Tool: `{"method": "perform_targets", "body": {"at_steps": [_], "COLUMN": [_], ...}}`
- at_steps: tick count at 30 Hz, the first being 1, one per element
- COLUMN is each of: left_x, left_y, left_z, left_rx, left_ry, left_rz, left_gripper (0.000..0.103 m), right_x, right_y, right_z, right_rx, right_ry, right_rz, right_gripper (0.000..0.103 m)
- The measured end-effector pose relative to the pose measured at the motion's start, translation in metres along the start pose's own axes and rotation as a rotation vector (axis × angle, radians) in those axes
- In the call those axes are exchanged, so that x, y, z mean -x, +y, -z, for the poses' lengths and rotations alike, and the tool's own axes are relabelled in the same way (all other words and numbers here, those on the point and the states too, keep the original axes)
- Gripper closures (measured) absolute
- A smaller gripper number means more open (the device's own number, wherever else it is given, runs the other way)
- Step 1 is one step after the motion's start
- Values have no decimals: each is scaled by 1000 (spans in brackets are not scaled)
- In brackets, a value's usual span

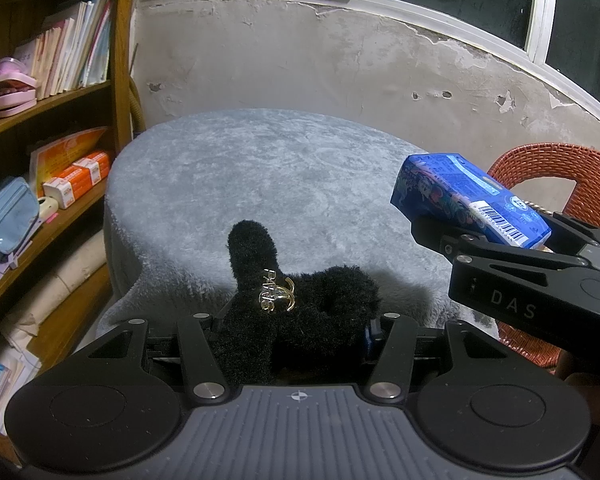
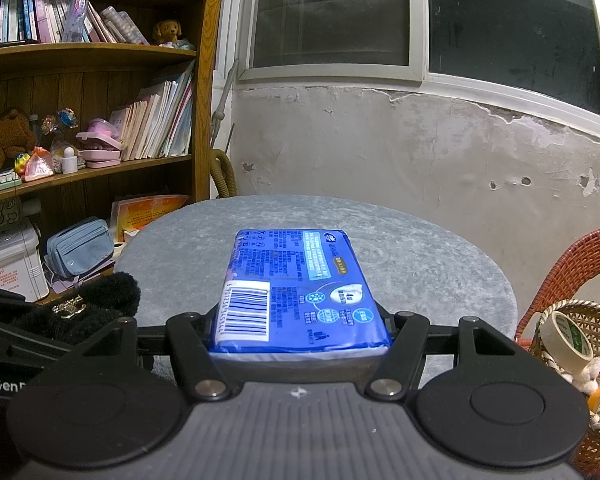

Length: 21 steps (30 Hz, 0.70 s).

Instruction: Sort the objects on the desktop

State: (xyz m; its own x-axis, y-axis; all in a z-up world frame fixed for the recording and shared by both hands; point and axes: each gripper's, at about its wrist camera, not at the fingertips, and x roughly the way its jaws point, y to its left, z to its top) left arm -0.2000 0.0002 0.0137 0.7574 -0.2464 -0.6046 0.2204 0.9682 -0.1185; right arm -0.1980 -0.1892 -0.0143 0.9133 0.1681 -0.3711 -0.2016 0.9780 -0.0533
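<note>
The left gripper is clamped on a black furry hair clip bearing a gold emblem; the clip sits between the jaws above the near edge of the round table, which is covered in grey plush. The right gripper is clamped on a blue tissue pack, held clear of the table surface, barcode end nearest the camera. Fingertip contact on the clip is hidden by fur, so pad position is uncertain. A woven basket holding tape rolls stands at the right, on a red wicker chair.
</note>
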Motion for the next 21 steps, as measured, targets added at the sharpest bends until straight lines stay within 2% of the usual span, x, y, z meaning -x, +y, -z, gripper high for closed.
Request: {"method": "perform_targets", "body": {"at_steps": [21], "left_x": [-1], "left_y": [0], "left_z": [1], "left_rx": [1], "left_ry": [-1], "left_rz": [1], "left_gripper": [43], "right_x": [1], "right_y": [-6], "right_z": [-1], "right_rx": [-4], "right_ry": [-1], "right_rz": [1], "right_gripper": [43]}}
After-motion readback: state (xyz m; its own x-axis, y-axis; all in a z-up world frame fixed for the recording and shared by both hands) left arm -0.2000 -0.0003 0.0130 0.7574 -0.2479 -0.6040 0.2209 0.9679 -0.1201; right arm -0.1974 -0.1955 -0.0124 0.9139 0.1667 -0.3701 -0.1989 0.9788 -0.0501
